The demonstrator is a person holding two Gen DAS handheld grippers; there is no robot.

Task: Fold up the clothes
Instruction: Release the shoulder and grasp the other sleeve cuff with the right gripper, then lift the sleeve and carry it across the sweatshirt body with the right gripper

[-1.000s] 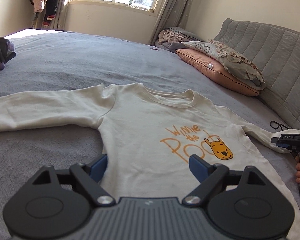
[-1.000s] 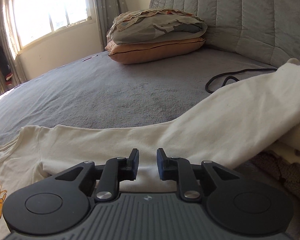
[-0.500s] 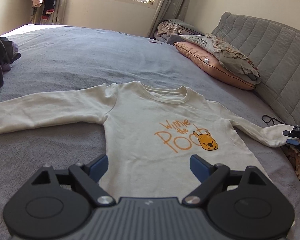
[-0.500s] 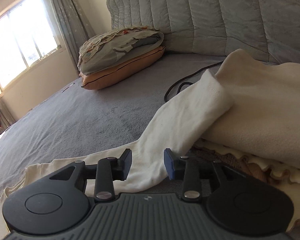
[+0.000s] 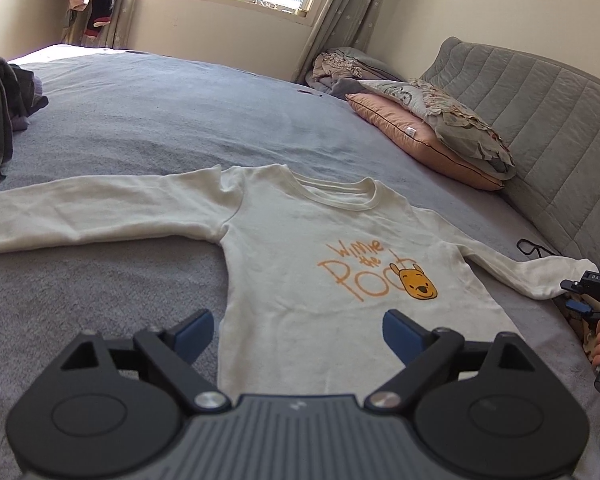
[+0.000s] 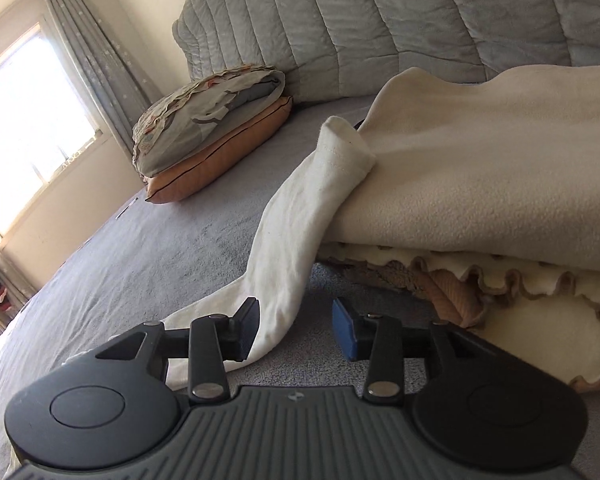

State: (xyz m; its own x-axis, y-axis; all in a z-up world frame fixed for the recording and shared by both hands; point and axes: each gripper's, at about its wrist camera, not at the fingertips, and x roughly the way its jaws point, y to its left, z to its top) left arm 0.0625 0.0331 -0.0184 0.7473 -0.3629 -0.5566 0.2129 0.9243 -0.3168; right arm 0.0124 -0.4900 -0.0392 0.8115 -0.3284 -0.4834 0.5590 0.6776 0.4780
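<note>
A cream long-sleeved shirt [image 5: 320, 264] with an orange bear print lies face up and spread flat on the grey bed [image 5: 180, 120]. My left gripper [image 5: 298, 330] hovers open and wide over the shirt's lower hem, holding nothing. Far right in the left wrist view, my right gripper [image 5: 584, 296] sits at the end of the shirt's right sleeve. In the right wrist view the right gripper [image 6: 297, 330] has its jaws opening; the sleeve [image 6: 300, 216] runs past the left pad, and the right pad stands apart. The cuff [image 6: 344, 148] rests against a folded cream blanket.
Folded cream blankets [image 6: 480, 168] lie just right of the sleeve. Stacked pillows [image 5: 432, 128] and a quilted grey headboard [image 5: 540, 120] sit at the back right. A black cable [image 5: 534, 248] lies near the sleeve end. Dark clothes [image 5: 0, 108] are piled at the far left.
The right gripper's jaws have widened and it has rolled and slid along the sleeve toward the cuff. The left gripper has drawn back a little from the shirt, still open.
</note>
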